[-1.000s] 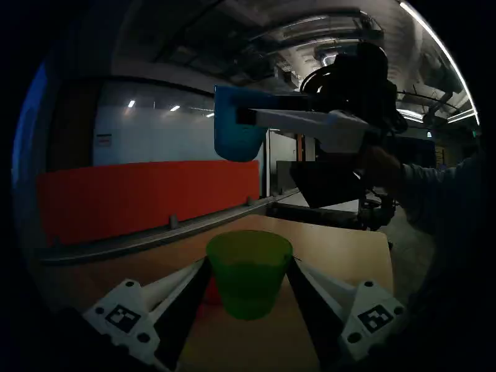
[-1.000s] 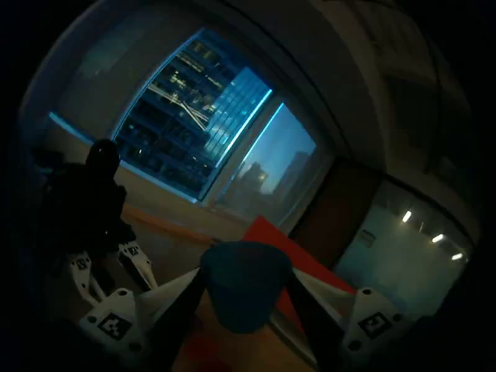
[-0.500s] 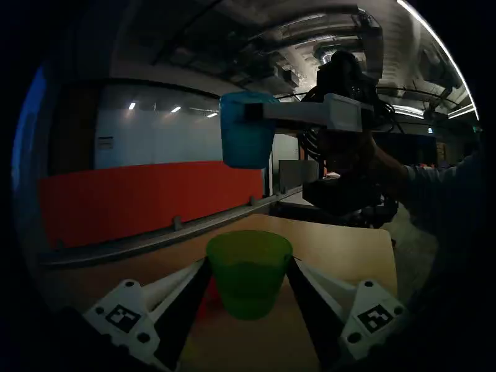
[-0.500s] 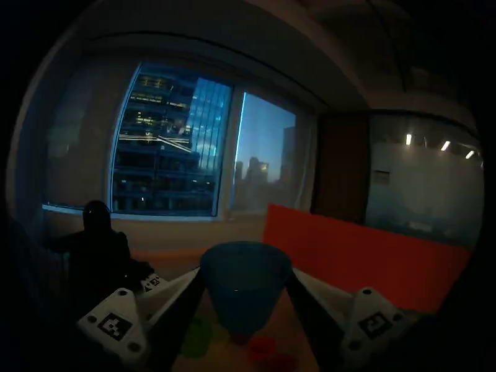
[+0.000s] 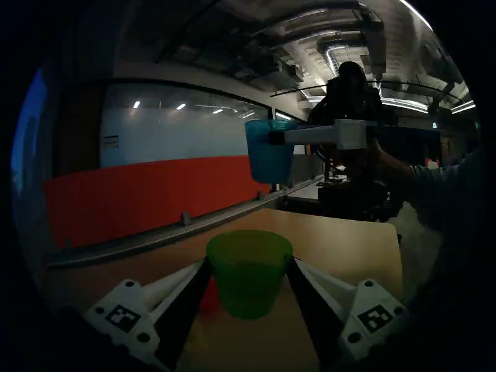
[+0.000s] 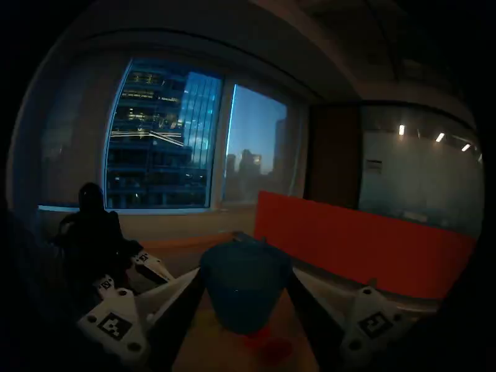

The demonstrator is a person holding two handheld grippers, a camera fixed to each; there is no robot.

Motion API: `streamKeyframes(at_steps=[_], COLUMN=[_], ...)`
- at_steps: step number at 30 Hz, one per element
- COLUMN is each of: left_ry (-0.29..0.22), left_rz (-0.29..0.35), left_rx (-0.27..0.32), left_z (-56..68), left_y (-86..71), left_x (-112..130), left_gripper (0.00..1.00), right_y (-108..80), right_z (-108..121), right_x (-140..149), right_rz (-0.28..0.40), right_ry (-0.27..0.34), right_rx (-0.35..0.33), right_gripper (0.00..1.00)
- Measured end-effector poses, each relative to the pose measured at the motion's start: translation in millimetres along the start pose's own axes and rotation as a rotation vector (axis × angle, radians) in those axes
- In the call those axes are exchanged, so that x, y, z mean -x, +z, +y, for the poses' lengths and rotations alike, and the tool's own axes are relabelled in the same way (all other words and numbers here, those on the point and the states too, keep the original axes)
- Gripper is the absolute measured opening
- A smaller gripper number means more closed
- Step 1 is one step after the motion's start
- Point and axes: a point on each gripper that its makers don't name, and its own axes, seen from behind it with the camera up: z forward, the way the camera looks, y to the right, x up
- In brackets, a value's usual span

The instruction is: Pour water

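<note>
As I look along the left gripper (image 5: 249, 263), I see its two fingers pressing on either side of the green cup (image 5: 249, 282). The cup stands upright, rim up, close to the camera over the near end of the wooden table (image 5: 347, 239). I cannot tell whether its base touches the tabletop. A small red object (image 5: 209, 296) lies on the table just left of the cup, partly hidden by the finger.

Farther off and to the right, the right gripper (image 5: 271, 137) holds the blue cup (image 5: 270, 158) upright in the air, well above the table's far edge. A person's sleeve (image 5: 443, 192) shows behind it. An orange partition (image 5: 142, 192) runs along the table's left side.

In the right gripper view, both of its fingers are clamped on the blue cup, which sits level. Red blobs (image 6: 271, 344) lie on the table below it. The left gripper shows low at the left there, dark against a window (image 6: 164, 155) with lit buildings beyond.
</note>
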Motion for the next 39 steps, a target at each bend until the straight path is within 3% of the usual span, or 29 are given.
streamKeyframes(at_steps=[9,23,39], left_ry=[0.005,0.003,0.027], left_rz=[-0.023,-0.058,-0.165], left_rx=[-0.022,-0.02,0.01], left_z=[-8.3,-8.7,-4.5], left_y=[-9.3,-14.8,-13.1], left_x=[8.7,17.9,52.6], left_gripper=[0.85,0.85,0.85], right_y=[-16.8,-28.5,-29.1], right_z=[17.8,14.7,2.2], right_x=[18.3,44.8,103.4], right_rz=[-0.007,-0.044,-0.176], right_ry=[0.011,0.036,0.062], right_rx=[0.043,0.016,-0.056], right_gripper=[0.91,0.92,0.92])
